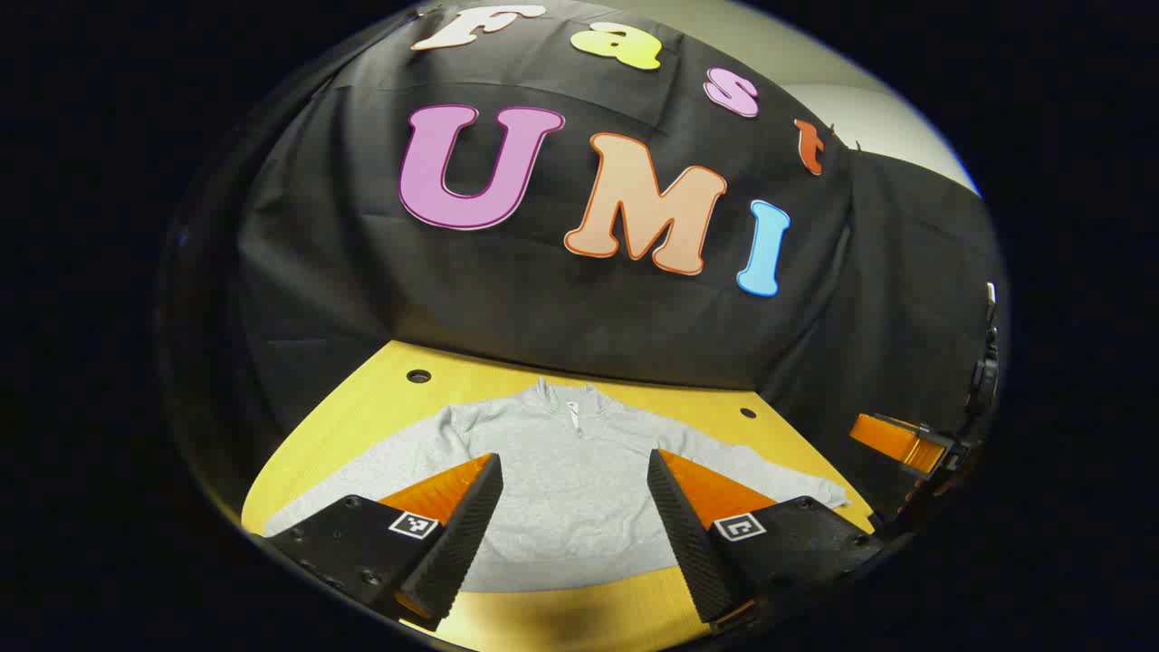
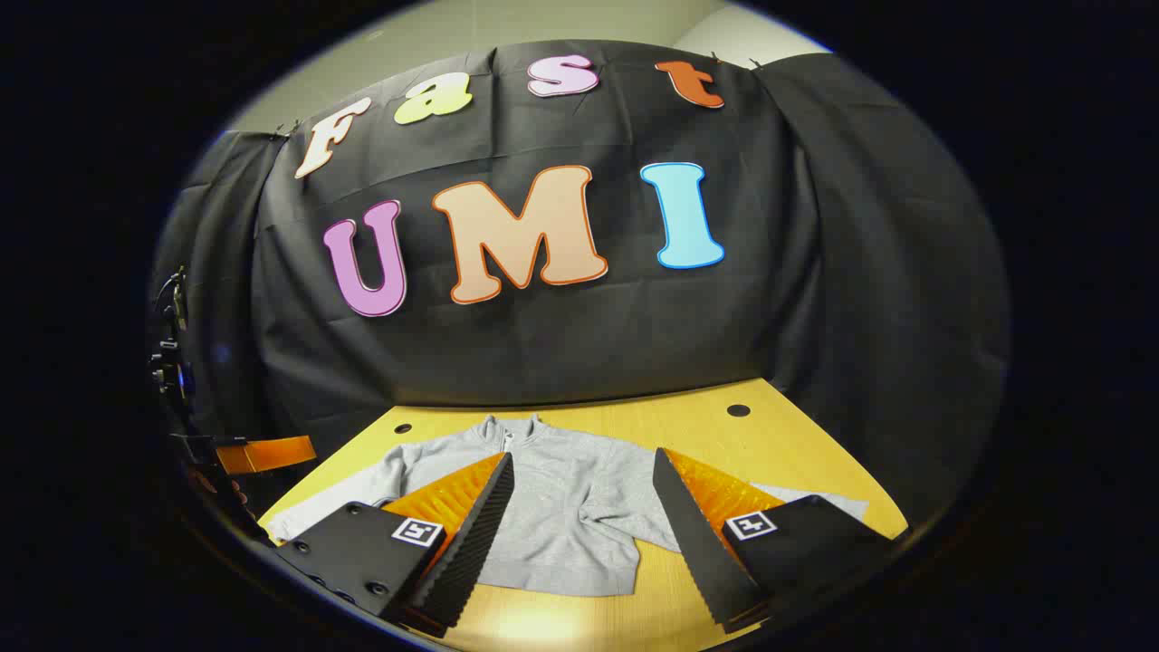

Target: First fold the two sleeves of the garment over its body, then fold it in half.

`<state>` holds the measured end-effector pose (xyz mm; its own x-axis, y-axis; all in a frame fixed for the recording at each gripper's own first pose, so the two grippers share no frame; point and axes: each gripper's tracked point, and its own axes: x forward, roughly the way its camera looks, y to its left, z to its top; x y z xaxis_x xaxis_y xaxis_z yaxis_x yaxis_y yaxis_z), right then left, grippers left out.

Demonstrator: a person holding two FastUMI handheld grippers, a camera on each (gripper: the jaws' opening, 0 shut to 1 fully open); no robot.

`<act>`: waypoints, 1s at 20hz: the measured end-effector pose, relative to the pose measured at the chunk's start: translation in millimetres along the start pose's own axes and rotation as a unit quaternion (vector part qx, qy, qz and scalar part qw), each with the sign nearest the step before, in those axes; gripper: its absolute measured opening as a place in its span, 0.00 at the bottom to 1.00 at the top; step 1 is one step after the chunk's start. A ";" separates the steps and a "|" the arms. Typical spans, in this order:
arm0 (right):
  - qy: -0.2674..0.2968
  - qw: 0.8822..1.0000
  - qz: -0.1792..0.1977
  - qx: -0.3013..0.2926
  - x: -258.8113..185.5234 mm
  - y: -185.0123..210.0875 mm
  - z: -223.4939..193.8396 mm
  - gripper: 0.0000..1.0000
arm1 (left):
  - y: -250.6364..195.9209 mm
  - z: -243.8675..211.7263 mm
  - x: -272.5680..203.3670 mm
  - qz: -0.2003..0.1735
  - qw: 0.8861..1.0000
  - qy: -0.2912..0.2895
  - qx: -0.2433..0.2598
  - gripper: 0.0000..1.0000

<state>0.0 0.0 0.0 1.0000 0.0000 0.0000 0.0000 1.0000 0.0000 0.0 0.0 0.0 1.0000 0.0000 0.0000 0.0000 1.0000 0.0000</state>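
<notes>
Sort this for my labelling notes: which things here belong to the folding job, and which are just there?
Belongs to the job:
grey sweatshirt, lying flat with its sleeves spread out
left gripper, open above it
right gripper, open above it

Just there:
yellow table
round holes in the tabletop

- We see a yellow wooden table (image 1: 362, 426) with round holes.
- Behind the table hangs black cloth (image 2: 561, 344).
- Above the cloth, a pale wall (image 1: 869, 118).

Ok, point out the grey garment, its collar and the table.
grey garment (image 1: 579, 489): left gripper view, middle of its body.
collar (image 2: 509, 429): right gripper view, at the zip.
table (image 2: 688, 426): right gripper view, bare top behind the garment.
</notes>
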 end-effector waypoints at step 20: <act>0.033 0.998 0.037 -0.043 -21.9 -17.6 -13.7 0.98 | -15.9 -0.3 -12.6 -0.053 0.998 0.024 0.040 0.94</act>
<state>-21.9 -17.6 -13.7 0.9951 0.0712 -0.0683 -0.0768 0.9935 -0.0839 -12.6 -15.9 -0.3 0.9933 -0.1033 -0.0524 0.1072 0.9912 0.0774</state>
